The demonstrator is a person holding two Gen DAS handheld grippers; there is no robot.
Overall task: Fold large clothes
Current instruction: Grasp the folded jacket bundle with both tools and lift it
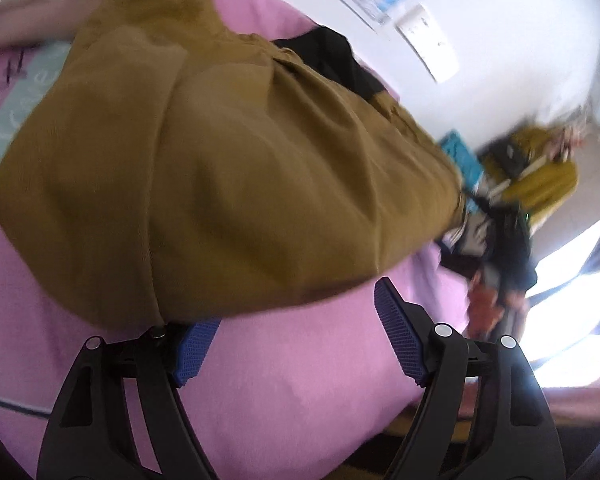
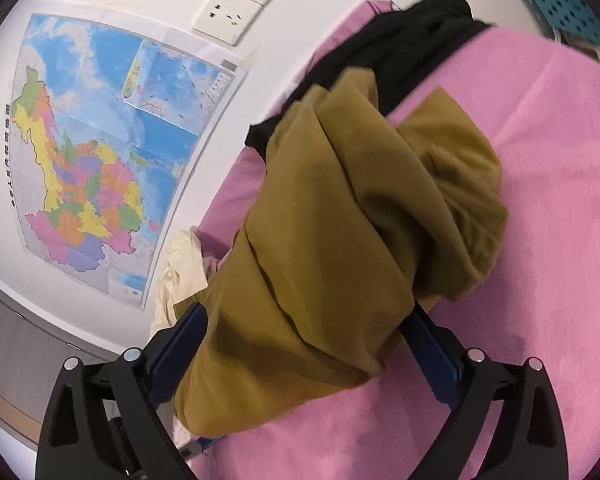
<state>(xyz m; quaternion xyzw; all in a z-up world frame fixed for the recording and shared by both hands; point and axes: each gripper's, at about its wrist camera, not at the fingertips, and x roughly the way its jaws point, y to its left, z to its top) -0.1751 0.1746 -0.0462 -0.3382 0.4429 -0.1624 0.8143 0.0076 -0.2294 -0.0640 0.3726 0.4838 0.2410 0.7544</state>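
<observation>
Both grippers, the left gripper (image 1: pixel 300 316) and the right gripper (image 2: pixel 304 344), are wide open around the brown garment (image 2: pixel 340 220) on the pink bed (image 2: pixel 540 200), so they should close on its edges before lifting.

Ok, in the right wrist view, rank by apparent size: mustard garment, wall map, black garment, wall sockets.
1. Mustard garment, though nearness to the camera inflates it.
2. Wall map, close behind; the order is unsure.
3. Black garment.
4. Wall sockets.
</observation>
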